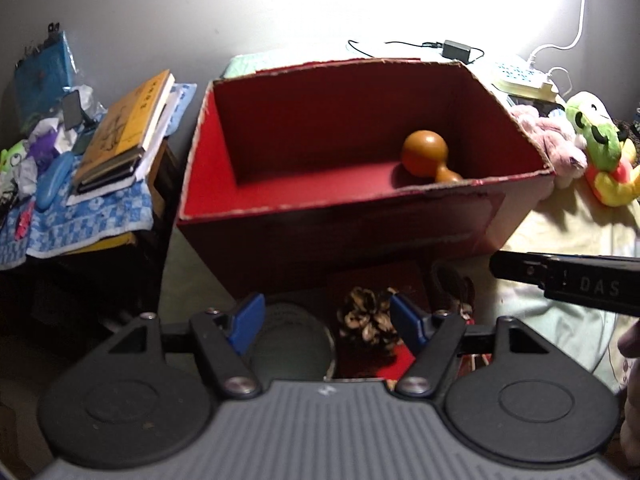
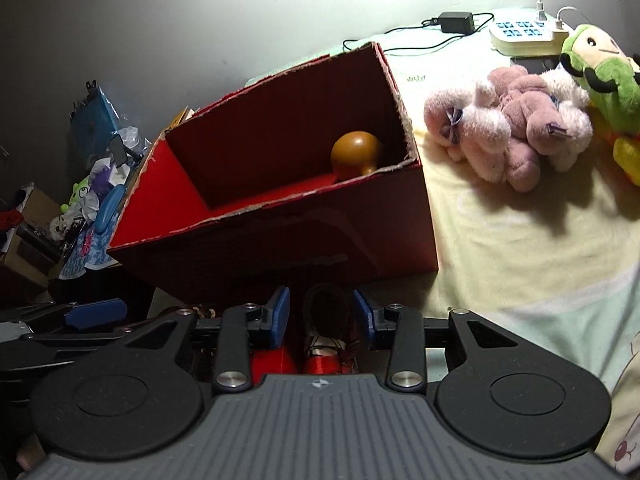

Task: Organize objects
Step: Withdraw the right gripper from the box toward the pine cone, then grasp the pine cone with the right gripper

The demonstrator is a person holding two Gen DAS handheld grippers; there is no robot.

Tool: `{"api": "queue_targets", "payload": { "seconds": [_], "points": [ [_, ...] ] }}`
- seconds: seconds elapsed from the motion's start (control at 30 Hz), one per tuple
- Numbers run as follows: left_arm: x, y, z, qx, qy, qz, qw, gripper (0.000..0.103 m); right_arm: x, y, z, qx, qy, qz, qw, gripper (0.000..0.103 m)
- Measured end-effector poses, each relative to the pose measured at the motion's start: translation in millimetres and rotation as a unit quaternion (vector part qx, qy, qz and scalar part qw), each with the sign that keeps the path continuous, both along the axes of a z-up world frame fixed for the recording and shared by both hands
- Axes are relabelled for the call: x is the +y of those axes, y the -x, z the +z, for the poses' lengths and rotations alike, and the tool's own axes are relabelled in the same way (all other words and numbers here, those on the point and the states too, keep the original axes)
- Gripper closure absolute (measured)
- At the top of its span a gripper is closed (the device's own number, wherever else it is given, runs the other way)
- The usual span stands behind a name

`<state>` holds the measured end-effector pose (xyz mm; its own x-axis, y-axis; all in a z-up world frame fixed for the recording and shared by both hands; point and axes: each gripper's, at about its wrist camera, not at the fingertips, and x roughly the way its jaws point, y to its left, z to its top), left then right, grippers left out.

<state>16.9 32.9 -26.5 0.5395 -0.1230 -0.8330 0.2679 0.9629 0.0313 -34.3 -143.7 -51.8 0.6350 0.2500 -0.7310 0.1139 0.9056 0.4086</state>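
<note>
A red cardboard box [image 1: 340,236] stands on the bed, with a brown wooden gourd [image 1: 426,156] lying inside at its right end; the box [image 2: 280,248] and gourd [image 2: 356,154] also show in the right wrist view. My left gripper [image 1: 326,322] is open, low in front of the box, with a pine cone [image 1: 368,320] and a round glass jar [image 1: 292,344] between its blue pads. My right gripper [image 2: 322,320] is open around a small dark and red ornament [image 2: 328,332] in front of the box. The right gripper's arm shows in the left view [image 1: 568,280].
A pink plush [image 2: 516,128] and a green and yellow plush [image 2: 604,76] lie on the bed to the right of the box. A power strip [image 2: 528,34] and adapter [image 2: 456,22] sit behind. A cluttered side table with books [image 1: 124,132] stands to the left.
</note>
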Motion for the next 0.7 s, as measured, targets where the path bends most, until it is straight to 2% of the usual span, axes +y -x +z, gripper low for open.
{"api": "queue_targets", "payload": {
  "seconds": [0.07,0.13,0.27,0.43,0.7],
  "points": [
    [4,3,-4,0.006,0.014,-0.007,0.9999,0.041,2,-1,-4,0.007,-0.012,0.012,1.0,0.064],
    [7,5,-8,0.011,0.035,-0.021,0.9991,0.041,5,-4,-8,0.015,-0.026,0.022,0.999,0.064],
    [3,14,-12,0.003,0.052,-0.054,0.9972,0.04,8,-10,-15,0.032,-0.066,0.033,0.997,0.064],
    [-2,15,-18,-0.004,0.06,-0.076,0.9953,0.03,13,-18,-19,0.043,-0.102,0.045,0.993,0.06],
    [7,7,-26,0.007,0.084,-0.08,0.9933,0.03,23,-28,-21,0.047,-0.106,0.065,0.991,0.051]
  ]
}}
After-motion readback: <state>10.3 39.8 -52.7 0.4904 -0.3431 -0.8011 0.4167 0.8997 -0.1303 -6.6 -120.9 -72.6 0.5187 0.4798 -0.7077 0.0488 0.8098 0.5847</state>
